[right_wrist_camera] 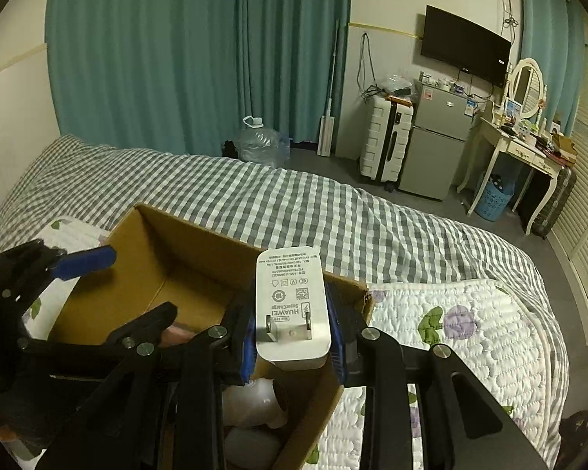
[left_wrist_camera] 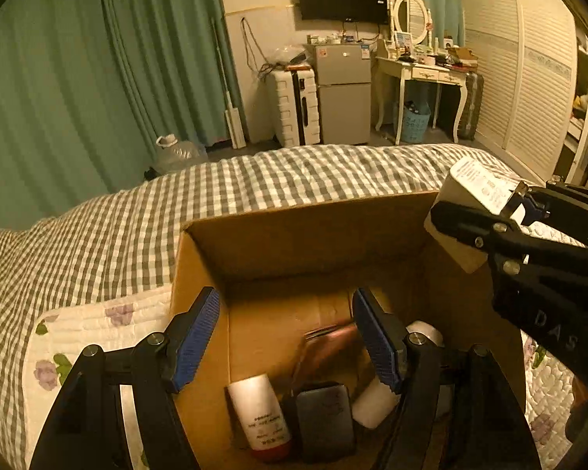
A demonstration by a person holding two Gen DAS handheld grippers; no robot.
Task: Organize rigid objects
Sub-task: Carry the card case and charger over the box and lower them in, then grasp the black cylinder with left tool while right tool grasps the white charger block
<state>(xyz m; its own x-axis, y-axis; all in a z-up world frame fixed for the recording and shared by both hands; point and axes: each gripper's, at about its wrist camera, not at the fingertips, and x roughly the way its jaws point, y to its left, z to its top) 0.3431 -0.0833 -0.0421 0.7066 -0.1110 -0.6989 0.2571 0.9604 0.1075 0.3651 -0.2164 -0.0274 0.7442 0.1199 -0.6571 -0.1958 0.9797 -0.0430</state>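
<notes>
Bed (right_wrist_camera: 333, 211), one, checked cover: it carries everything, no tabletop here. A quilted floral mat (right_wrist_camera: 470, 325), one, lies on it under and beside the box, probably marking the work area.

Cardboard box (left_wrist_camera: 302, 235), one, open top, sits on the mat as the collection bin. Inside I count about five items packed at the near end: a white tube with red cap (left_wrist_camera: 260, 411), a dark flat case (left_wrist_camera: 324, 415), a pinkish flat item (left_wrist_camera: 329, 340), a white rounded piece (left_wrist_camera: 374, 403) and a pale round thing (left_wrist_camera: 427, 333) partly hidden behind the finger. Far end bare, so room is left.

Right gripper (right_wrist_camera: 292, 337): clamped on the white charger (right_wrist_camera: 290, 301), one, prongs facing the camera, held over the box's right rim. Looks staged for a drop inside.

Left gripper (left_wrist_camera: 286, 337): fingers apart, holding nothing, hovering over the box's near-left part, straddling its left wall.
</notes>
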